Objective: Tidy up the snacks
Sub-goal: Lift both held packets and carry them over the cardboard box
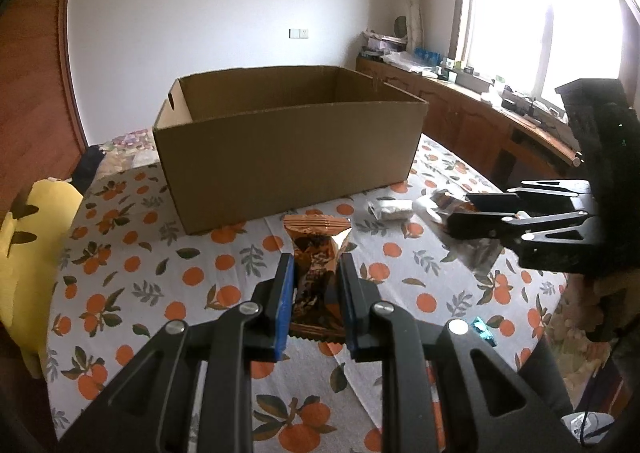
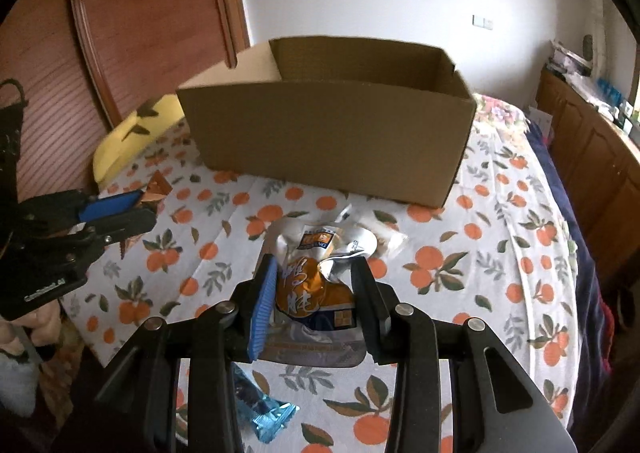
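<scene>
two soft snack packs, one in each hand-held gripper

the left hand-held gripper is clamped on a small brown snack pack. its blue pads squeeze the pack at its middle, and the crimped top end sticks up past the fingertips. the pack looks light and crinkly, like thin foil. it bends easily, so the middle, where it is fattest, is a good place to hold. the flat sealed ends would likely slip or fold.

the right hand-held gripper is clamped on a silver and orange pouch. the pouch is bigger and floppy. its shiny top flops forward and its bottom edge hangs below the pads. shiny foil is slippery, so a firm pinch across the puffy middle looks safest. too hard a squeeze might crush what is inside.

both packs are held above the surface with the orange-fruit cloth, just in front of the open cardboard box. the box looks like the place for the snacks.

more snacks wait on the cloth: a small white packet near the box and a blue wrapper close under the right hand-held gripper.
</scene>
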### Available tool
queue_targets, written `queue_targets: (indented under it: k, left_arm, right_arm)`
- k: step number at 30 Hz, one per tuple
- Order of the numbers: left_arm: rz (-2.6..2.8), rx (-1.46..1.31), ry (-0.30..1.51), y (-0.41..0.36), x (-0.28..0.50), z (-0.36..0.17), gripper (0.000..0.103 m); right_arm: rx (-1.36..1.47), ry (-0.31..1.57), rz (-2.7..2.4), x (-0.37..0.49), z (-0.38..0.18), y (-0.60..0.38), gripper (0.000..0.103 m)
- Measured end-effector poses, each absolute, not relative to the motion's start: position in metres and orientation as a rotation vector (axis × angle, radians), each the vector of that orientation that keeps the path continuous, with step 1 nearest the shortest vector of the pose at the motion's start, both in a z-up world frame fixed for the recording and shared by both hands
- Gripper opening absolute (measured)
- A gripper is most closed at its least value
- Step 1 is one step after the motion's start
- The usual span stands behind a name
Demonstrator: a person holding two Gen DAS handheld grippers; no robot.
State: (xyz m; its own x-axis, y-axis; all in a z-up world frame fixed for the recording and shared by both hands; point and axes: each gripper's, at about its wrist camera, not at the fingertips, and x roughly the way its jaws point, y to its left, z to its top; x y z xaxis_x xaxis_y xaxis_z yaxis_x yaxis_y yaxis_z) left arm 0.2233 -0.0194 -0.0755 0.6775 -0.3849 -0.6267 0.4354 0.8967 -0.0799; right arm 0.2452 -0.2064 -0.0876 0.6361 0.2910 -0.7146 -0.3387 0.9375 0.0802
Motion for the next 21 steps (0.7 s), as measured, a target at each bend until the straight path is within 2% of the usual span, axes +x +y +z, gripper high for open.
queue_targets:
  k: [12, 21]
  left_arm:
    - [-0.437, 0.060, 0.653, -0.023, 0.201, -0.051, 0.019]
    - [-0.400, 0.056, 0.593, -0.017, 0.190, -0.019, 0.019]
  right_arm:
    - [-0.049, 0.778, 0.349, 0.214, -0.071, -0.225, 0.038]
    - [-0.024, 0.705, 0.350, 0.193, -0.036, -0.244, 0.038]
